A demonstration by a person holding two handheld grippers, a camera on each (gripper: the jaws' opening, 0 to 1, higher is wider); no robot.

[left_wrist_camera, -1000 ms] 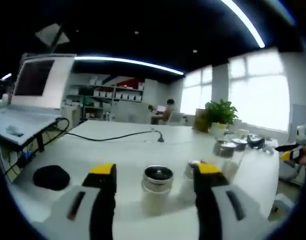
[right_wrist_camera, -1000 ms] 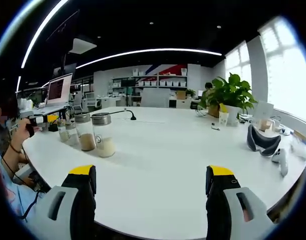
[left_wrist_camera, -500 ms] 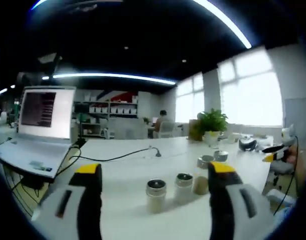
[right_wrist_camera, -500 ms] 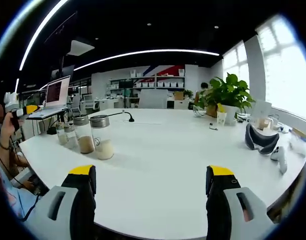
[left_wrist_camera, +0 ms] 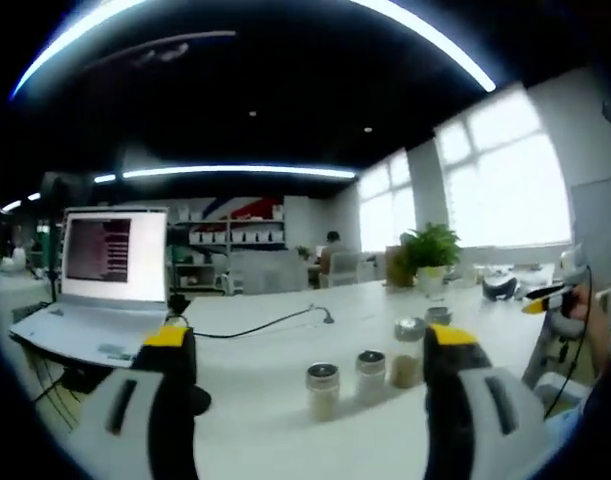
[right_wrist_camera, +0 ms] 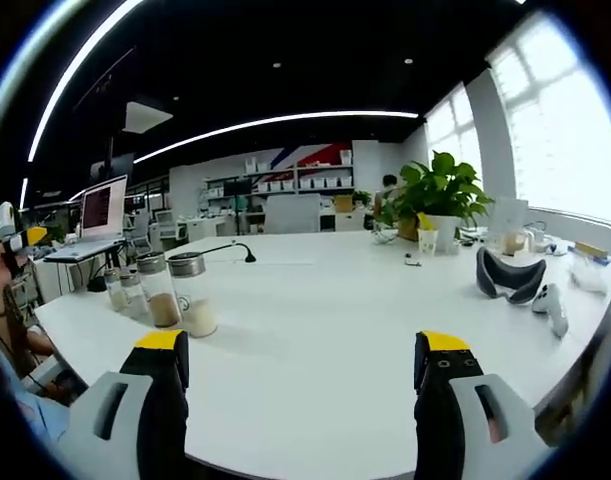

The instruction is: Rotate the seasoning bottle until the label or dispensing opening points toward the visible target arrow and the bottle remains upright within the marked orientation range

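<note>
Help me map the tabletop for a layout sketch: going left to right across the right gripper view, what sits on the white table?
Open laptop → row of glass seasoning jars with metal lids → black gooseneck microphone → green potted plant → dark VR headset → white handheld controller.

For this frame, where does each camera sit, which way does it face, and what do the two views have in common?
Left gripper view: rides the left tongs, jaws open, facing across the white table at a row of seasoning bottles, with a laptop on the left; a hand shows at the right edge.
Right gripper view: rides the right tongs, jaws open, facing along the table toward a potted plant, with the bottles at the left.
Shared: the table, bottles, laptop and plant.
</note>
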